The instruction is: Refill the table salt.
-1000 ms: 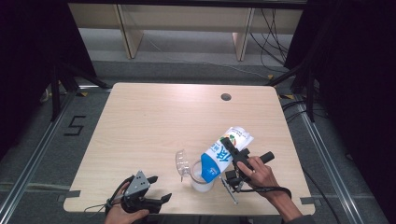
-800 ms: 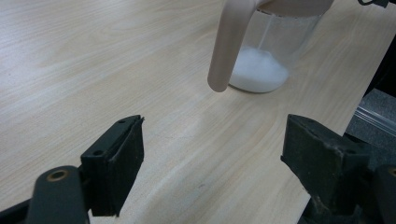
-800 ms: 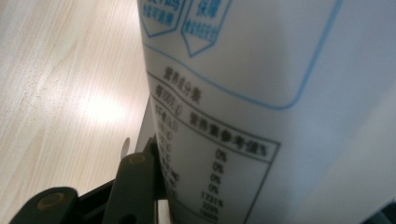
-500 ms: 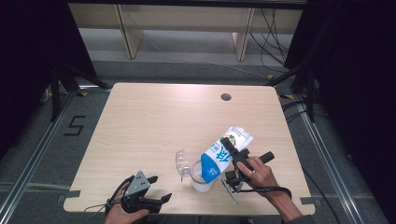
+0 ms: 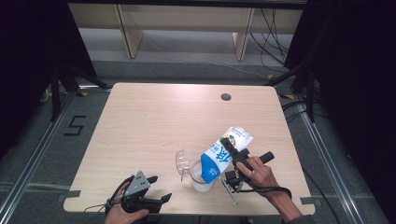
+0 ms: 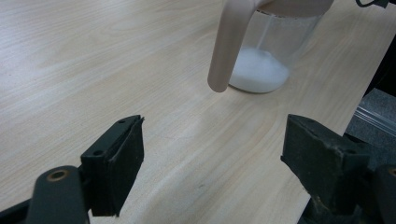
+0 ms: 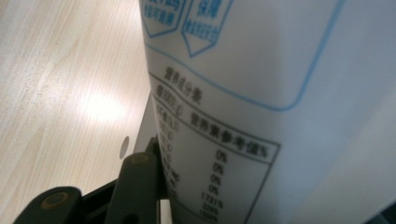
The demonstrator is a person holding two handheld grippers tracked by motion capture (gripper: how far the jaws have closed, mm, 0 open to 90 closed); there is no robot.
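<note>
A blue-and-white milk carton (image 5: pixel 214 163) is tipped down to the left, its blue end over a clear jug (image 5: pixel 200 181). My right gripper (image 5: pixel 228 151) is shut on the carton's body. In the right gripper view the carton's printed side (image 7: pixel 261 93) presses against one black finger (image 7: pixel 137 186); the other jaw is hidden behind it. White milk (image 6: pixel 259 70) lies in the jug's bottom, and a thin stream runs down inside. The jug's pale handle (image 6: pixel 229 42) faces my left gripper (image 6: pixel 215 154), which rests open and holds nothing near the table's front edge (image 5: pixel 159 188).
The light wooden table (image 5: pixel 154 126) has a small round hole (image 5: pixel 226 97) at the back right. A clear spout or lid piece (image 5: pixel 181 161) sticks out left of the jug. Wooden shelving (image 5: pixel 187 18) stands beyond the table, and cables run along the floor on the right.
</note>
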